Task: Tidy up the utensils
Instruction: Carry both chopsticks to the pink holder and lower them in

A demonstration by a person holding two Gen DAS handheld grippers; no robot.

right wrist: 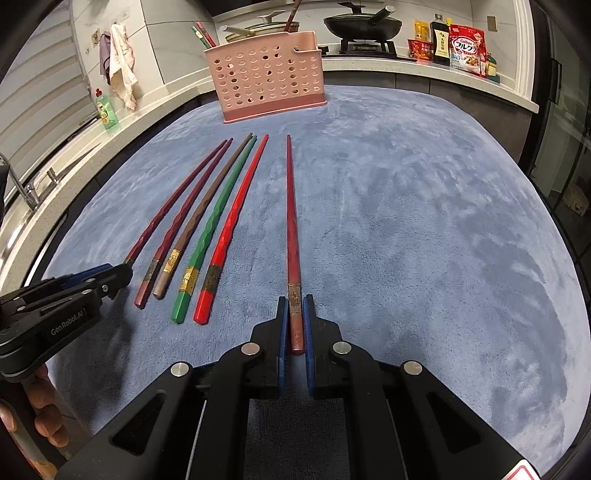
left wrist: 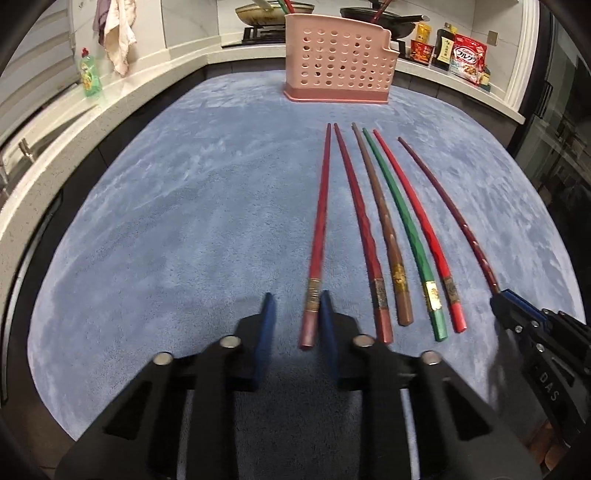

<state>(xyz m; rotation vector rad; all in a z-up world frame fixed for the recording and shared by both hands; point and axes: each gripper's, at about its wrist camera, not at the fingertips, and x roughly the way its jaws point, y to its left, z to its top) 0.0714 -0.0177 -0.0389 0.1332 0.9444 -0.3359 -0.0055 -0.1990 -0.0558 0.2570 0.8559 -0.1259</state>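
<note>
Several chopsticks lie side by side on a blue mat (left wrist: 166,221), tips toward a pink perforated utensil holder (left wrist: 338,62) at the far edge. My left gripper (left wrist: 295,306) is open, its blue fingers either side of the handle of the leftmost dark red chopstick (left wrist: 319,221), which rests against the right finger. My right gripper (right wrist: 296,306) is shut on the handle of the rightmost dark red chopstick (right wrist: 291,221). Between them lie maroon (left wrist: 360,221), brown (left wrist: 380,214), green (left wrist: 400,221) and bright red (left wrist: 417,218) chopsticks. The holder (right wrist: 266,77) has chopsticks standing in it.
A kitchen counter (left wrist: 55,122) wraps around the mat, with a green dish soap bottle (left wrist: 89,74), hanging cloths (left wrist: 116,37), pans on a stove (right wrist: 362,22), and food packets and a sauce bottle (right wrist: 465,48) at the back right.
</note>
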